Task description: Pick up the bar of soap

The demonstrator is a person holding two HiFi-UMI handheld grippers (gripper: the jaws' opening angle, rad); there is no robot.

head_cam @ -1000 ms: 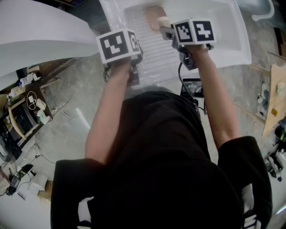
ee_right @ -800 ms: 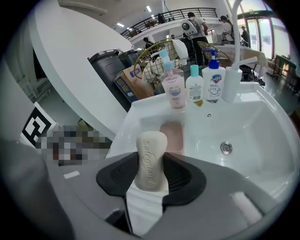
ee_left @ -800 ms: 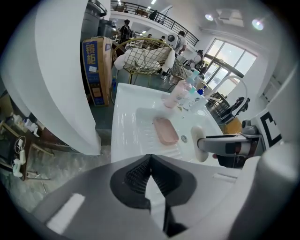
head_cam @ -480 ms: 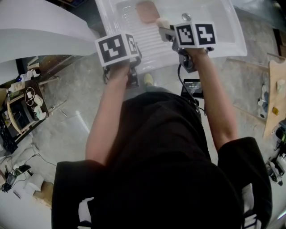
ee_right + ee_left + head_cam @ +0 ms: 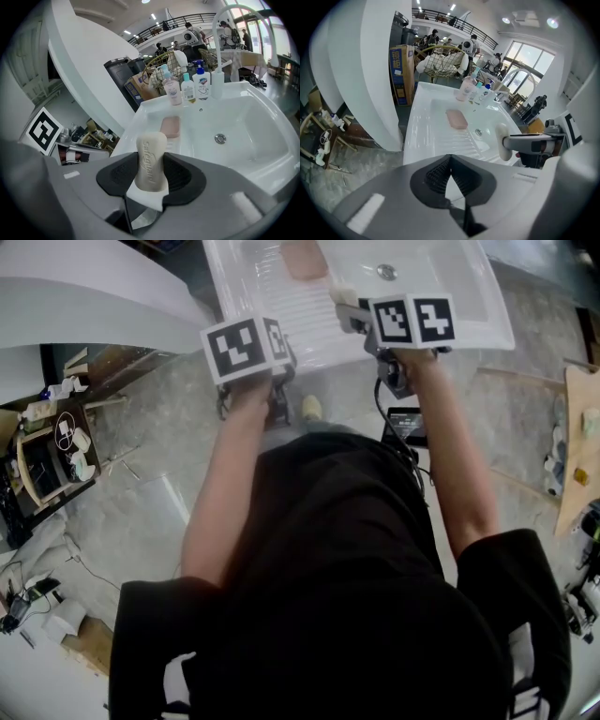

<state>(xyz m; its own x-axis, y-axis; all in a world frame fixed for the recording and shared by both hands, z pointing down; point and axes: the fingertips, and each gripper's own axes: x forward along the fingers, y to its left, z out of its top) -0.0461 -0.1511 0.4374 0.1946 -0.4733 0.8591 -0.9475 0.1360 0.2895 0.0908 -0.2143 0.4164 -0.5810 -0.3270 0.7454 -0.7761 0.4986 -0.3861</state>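
Observation:
A cream bar of soap point(image 5: 151, 160) stands upright between the pads of my right gripper point(image 5: 151, 174), which is shut on it. In the head view the soap point(image 5: 338, 294) pokes out ahead of the right marker cube point(image 5: 412, 320), over the near part of the white sink point(image 5: 492, 332). From the left gripper view the held soap point(image 5: 503, 142) shows at the right. My left gripper point(image 5: 449, 160) is shut and holds nothing; its marker cube point(image 5: 246, 347) hangs just before the sink's front edge.
A pink soap pad point(image 5: 170, 126) lies on the ribbed drainboard point(image 5: 461, 140) left of the basin drain point(image 5: 220, 138). Three bottles point(image 5: 187, 88) and a tall faucet point(image 5: 219, 33) stand at the sink's back. A curved white wall point(image 5: 84, 296) is at left, and floor clutter point(image 5: 52, 456).
The sink and the pink pad have slid toward the top of the head view. Both grippers keep their places in the picture, and the soap stays in the right one.

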